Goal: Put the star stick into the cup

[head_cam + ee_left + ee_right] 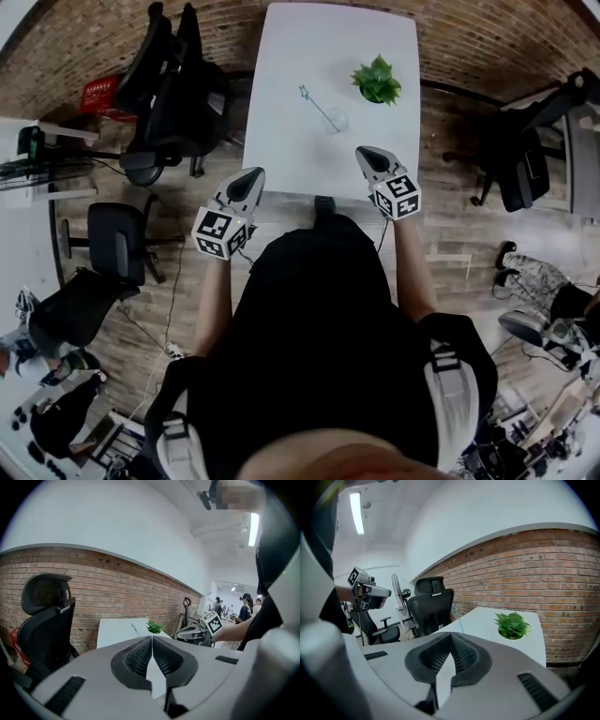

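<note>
A thin star stick leans in a small clear cup on the white table; its star end points up and to the left. The stick shows faintly in the left gripper view, and as a blue line in the right gripper view. My left gripper hovers at the table's near left edge, shut and empty. Over the near right edge my right gripper is also shut with nothing in it. Both are well short of the cup.
A small green potted plant stands right of the cup, also seen as the plant. Black office chairs stand left of the table and another chair to the right. A brick wall lies behind.
</note>
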Motion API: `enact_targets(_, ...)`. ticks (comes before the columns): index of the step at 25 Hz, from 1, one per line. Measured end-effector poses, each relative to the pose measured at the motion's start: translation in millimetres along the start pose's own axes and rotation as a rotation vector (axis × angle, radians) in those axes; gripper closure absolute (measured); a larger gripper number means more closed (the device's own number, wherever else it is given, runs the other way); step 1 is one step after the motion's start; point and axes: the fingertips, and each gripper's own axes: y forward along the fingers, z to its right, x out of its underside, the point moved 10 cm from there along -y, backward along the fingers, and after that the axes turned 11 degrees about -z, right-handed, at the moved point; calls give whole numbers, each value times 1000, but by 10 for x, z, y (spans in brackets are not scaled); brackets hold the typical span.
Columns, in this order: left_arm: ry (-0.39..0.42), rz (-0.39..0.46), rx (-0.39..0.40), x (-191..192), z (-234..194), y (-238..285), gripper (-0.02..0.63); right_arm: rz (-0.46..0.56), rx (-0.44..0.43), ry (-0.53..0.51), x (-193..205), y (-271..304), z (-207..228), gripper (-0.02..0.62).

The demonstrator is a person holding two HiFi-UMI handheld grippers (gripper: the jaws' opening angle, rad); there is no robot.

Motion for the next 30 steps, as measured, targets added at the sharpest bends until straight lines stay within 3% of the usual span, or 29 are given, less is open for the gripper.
enact_targets(14, -9, 25, 52, 349, 190, -392, 584, -37, 39, -55, 280, -341, -671, 598)
enact_targets(30, -19, 12, 82, 1107, 593, -897, 584, -50, 53, -77, 929, -686, -1597, 598)
